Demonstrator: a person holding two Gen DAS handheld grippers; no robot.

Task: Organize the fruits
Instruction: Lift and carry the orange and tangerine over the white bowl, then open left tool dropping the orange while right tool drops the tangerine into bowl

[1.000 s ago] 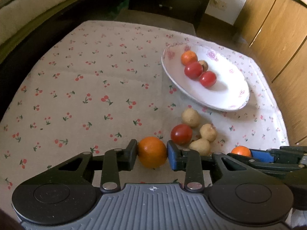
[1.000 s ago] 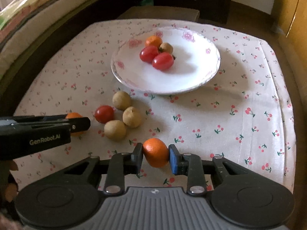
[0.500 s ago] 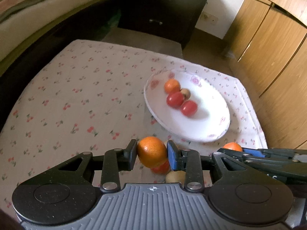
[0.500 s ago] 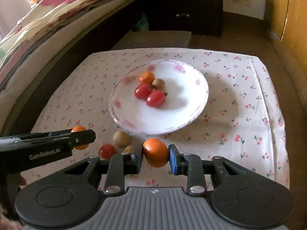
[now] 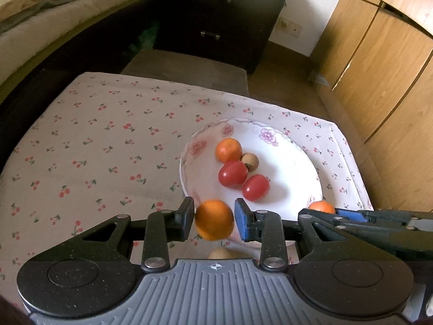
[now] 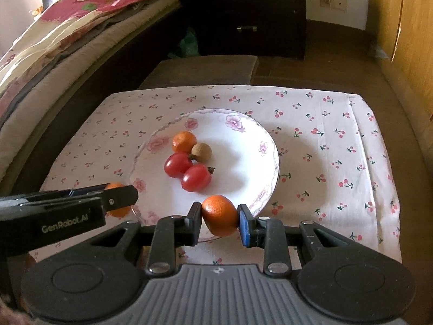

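Each tool is clamped on an orange. The left tool (image 5: 214,220) pinches its orange (image 5: 214,219) over the near rim of the plate (image 5: 286,159) – the right tool (image 6: 219,216) grips the other orange (image 6: 220,215) just beside it, at the same rim. Beyond the tools, on the plate, lie two tomatoes (image 6: 186,172), a small orange (image 6: 184,142) and a brown fruit (image 6: 201,152), all touching. The plate sits on the desk's cherry-print cloth (image 5: 94,146) – past it stands a dark dresser (image 6: 243,13).
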